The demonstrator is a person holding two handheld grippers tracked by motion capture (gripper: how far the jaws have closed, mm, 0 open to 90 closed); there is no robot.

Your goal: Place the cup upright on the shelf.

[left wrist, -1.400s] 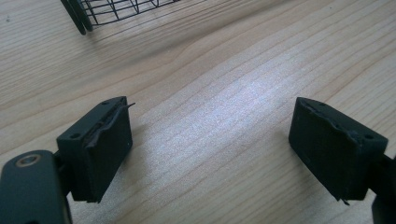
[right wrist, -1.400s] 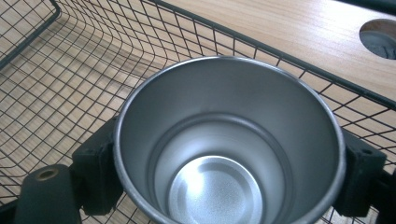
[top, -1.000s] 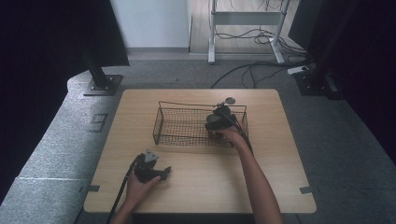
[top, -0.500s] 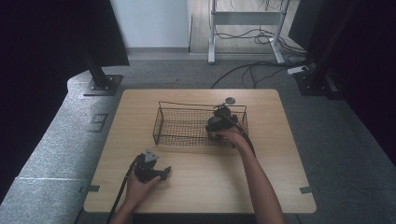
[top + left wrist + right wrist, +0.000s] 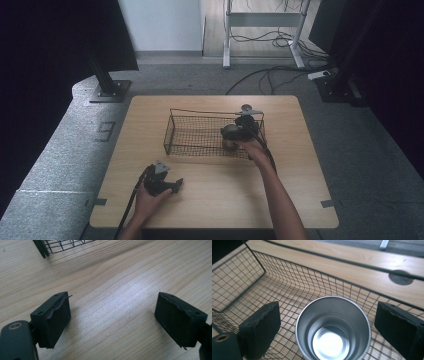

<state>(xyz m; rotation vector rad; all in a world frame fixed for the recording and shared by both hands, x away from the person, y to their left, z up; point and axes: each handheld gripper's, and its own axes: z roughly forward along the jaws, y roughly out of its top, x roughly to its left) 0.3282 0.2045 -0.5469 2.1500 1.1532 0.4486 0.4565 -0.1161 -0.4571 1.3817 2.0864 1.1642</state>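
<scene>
A shiny metal cup (image 5: 333, 328) stands upright in the right end of a black wire basket (image 5: 195, 135) on the wooden table (image 5: 300, 185). It is round and smooth-walled, and its bright flat bottom catches the light.

The right gripper view looks straight down into the cup's open mouth and shows the mesh floor of the basket around it. It also shows the basket's far rim, and beyond that a grey round disc (image 5: 400, 278) on the table. From the high view the cup (image 5: 231, 134) is only a small grey shape beside the right gripper (image 5: 240, 131), but that view shows where everything sits: the basket in the middle of the table, the right hand (image 5: 255, 149) reaching over its near right edge, and the left gripper (image 5: 167, 184) low over the near left part of the table.

The right gripper (image 5: 329, 327) has its jaws spread wide, one on each side of the cup, both clear of its wall. The left gripper (image 5: 112, 320) also has its jaws spread, with bare wood between them and a basket corner (image 5: 50, 246) at the far left.
</scene>
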